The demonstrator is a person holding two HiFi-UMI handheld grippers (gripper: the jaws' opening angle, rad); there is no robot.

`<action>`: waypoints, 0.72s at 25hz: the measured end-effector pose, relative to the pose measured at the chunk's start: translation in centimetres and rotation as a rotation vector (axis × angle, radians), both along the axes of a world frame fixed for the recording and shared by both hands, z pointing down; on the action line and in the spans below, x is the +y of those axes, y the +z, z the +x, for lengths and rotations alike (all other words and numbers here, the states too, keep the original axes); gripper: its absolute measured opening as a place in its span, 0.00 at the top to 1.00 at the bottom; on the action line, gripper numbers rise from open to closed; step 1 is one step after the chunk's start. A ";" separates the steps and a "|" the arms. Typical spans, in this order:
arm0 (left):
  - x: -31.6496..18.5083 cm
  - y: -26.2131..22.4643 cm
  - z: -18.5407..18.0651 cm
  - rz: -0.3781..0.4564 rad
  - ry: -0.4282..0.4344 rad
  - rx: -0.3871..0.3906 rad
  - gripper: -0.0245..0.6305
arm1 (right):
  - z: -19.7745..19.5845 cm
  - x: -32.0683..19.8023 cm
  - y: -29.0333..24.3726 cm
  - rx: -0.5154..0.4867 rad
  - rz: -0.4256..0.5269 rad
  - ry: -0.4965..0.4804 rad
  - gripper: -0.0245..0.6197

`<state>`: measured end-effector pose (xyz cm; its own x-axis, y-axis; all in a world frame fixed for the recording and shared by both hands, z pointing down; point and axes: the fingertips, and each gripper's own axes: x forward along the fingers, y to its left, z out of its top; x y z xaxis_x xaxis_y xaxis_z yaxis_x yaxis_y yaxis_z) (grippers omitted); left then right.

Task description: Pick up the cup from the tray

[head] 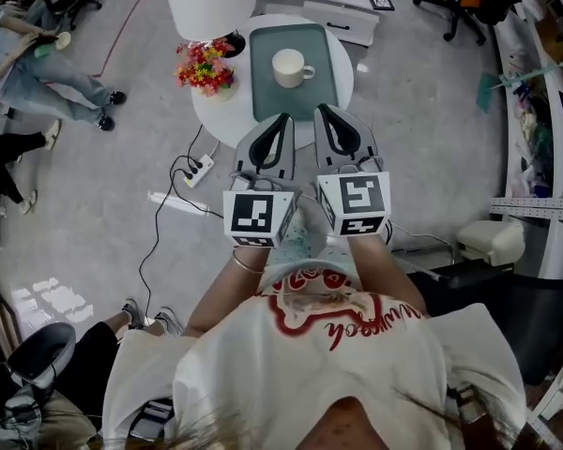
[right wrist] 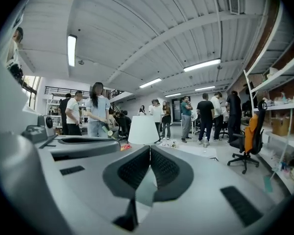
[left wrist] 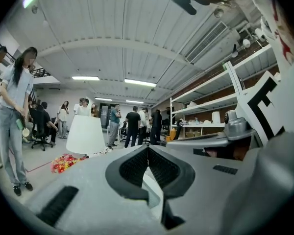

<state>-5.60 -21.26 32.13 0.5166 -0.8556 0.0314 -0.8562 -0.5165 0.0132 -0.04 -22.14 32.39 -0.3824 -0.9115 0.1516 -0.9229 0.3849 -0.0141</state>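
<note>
A white cup [head: 290,67] with its handle to the right stands on a grey-green tray [head: 319,97] on a small round white table [head: 345,87]. My left gripper [head: 281,118] and right gripper [head: 321,111] hover side by side at the tray's near edge, both shut with nothing between the jaws. In the left gripper view the left gripper [left wrist: 148,148] has its jaws meeting at the tip, and the right gripper [right wrist: 150,148] looks the same in its own view. Both cameras point out into the room, so neither shows the cup.
A white lampshade [head: 206,0] and a bunch of red and yellow flowers [head: 205,67] sit at the table's left. A power strip and cables [head: 195,171] lie on the floor below. People stand around; an office chair [right wrist: 247,141] and shelves [left wrist: 210,111] are to the right.
</note>
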 end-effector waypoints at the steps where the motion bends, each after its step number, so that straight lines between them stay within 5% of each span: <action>1: -0.9 0.2 -0.1 -0.006 -0.001 0.001 0.94 | 0.0 -0.8 0.4 -0.005 -0.009 0.004 0.92; 18: -6.5 9.7 -1.2 -0.176 -0.112 0.018 0.94 | 3.0 -15.2 17.8 0.113 -0.172 0.085 0.92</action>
<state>-6.81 -27.81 41.88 0.4202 -0.8899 0.1776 -0.9071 -0.4062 0.1107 3.00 -37.32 50.17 -0.2770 -0.8967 0.3454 -0.9513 0.3065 0.0328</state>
